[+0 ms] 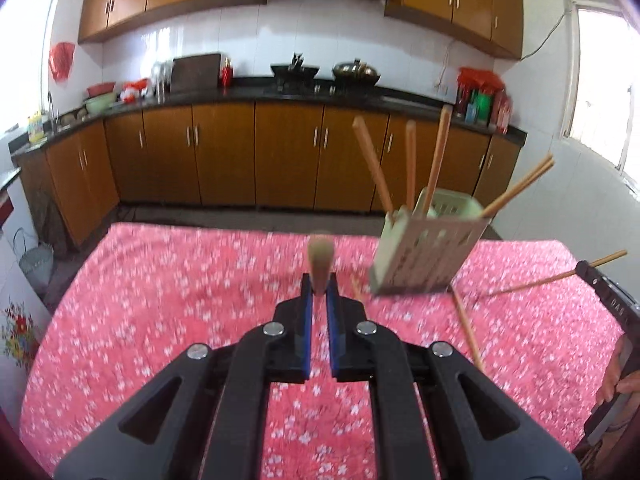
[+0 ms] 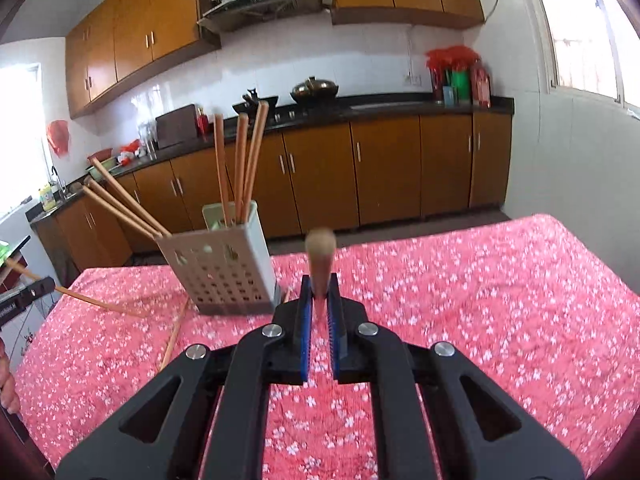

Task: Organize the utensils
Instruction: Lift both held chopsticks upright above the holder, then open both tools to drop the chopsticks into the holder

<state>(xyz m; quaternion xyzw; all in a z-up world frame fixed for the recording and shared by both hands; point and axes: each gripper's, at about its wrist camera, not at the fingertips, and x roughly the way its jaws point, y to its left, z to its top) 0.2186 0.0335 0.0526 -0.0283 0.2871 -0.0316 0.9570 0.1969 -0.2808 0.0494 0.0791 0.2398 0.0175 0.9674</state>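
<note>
A pale slotted utensil holder (image 1: pixel 424 250) stands on the red flowered tablecloth (image 1: pixel 180 300) and holds several wooden chopsticks (image 1: pixel 374 164). It also shows in the right wrist view (image 2: pixel 224 272). My left gripper (image 1: pixel 319 286) is shut on a wooden chopstick (image 1: pixel 320 258) that points straight at the camera. My right gripper (image 2: pixel 320 290) is shut on another wooden chopstick (image 2: pixel 320 256), also end-on, just right of the holder. One loose chopstick (image 1: pixel 468 330) lies on the cloth by the holder; it shows in the right wrist view (image 2: pixel 174 334).
The other gripper's black body (image 1: pixel 616 308) shows at the right edge with a chopstick (image 1: pixel 556 278) through it. Brown kitchen cabinets (image 1: pixel 256 152) and a dark counter with pots run behind the table.
</note>
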